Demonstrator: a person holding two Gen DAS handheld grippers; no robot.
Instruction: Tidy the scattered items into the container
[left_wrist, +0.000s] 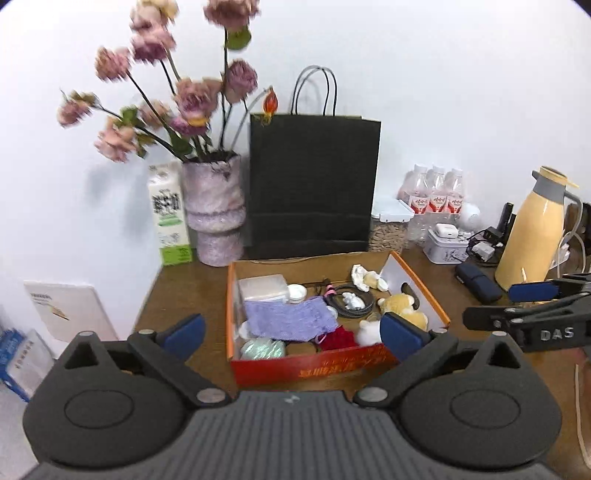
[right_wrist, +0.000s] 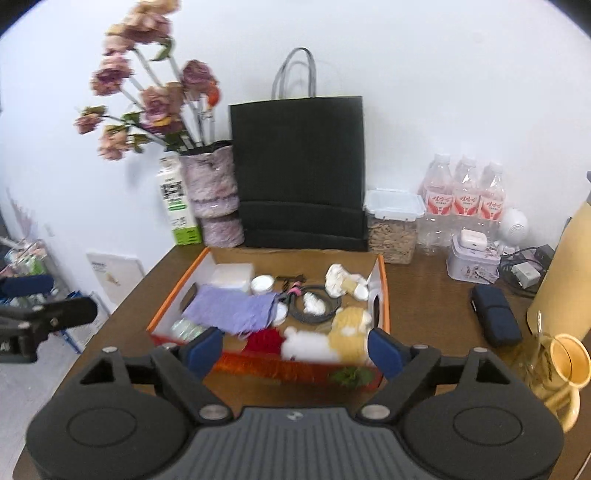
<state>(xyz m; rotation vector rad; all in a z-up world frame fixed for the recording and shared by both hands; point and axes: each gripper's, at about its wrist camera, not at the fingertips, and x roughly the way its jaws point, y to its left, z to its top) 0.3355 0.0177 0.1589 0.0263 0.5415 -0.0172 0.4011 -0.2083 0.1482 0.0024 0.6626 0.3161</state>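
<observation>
Both grippers, left (left_wrist: 291, 332) & right (right_wrist: 295, 349), hang open w/ nothing held; orange box (left_wrist: 306, 369) looks full already, so I judge tidying nearly done.

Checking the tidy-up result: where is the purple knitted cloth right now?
In both wrist views the purple knitted cloth lies inside the orange box, left of centre, in front of the clear plastic case.

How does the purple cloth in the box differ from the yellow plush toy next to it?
The purple cloth lies flat and spread out on the box's left side; the yellow plush toy is bulky and rounded, sitting by the right wall. The cloth is a knitted sheet draped over other items; the toy is fuzzy and stuffed. Both are soft and already inside the orange box.
</observation>
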